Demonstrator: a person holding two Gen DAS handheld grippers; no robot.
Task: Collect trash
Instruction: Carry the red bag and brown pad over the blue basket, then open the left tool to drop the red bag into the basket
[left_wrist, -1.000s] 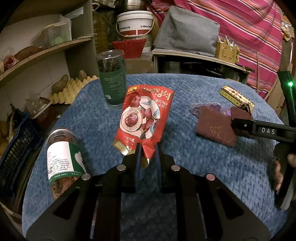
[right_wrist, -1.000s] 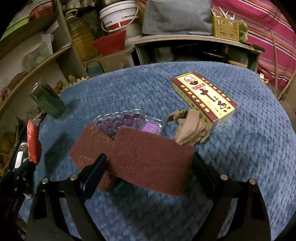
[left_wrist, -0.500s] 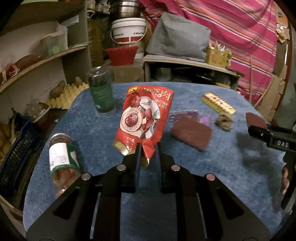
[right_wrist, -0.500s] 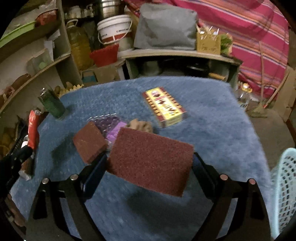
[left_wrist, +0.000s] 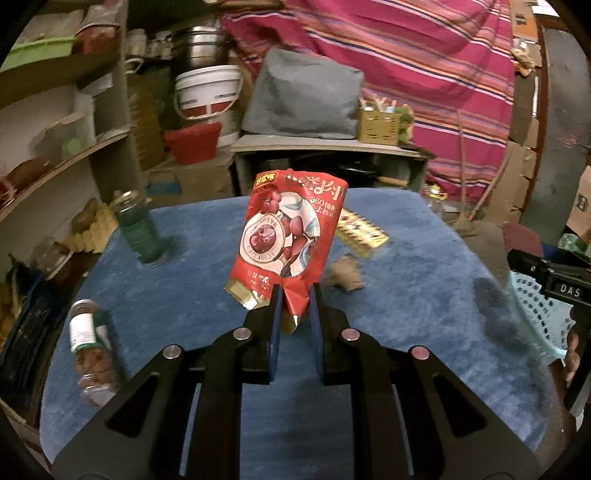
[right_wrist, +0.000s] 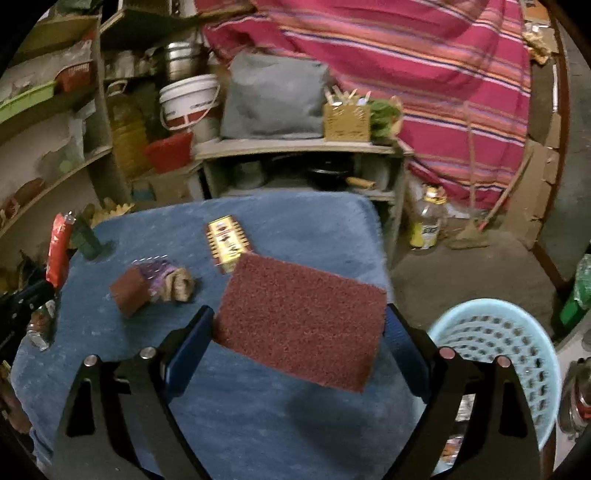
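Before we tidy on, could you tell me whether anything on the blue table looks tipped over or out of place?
Yes: a labelled jar lies on its side near the table's left edge, while the green bottle behind it stands upright. Nothing looks spilled, though the view is blurred.

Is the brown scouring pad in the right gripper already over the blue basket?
No. The brown scouring pad hangs above the blue tablecloth; the blue basket sits lower right of the right gripper.

both wrist views overlook the blue table (left_wrist: 424, 266).
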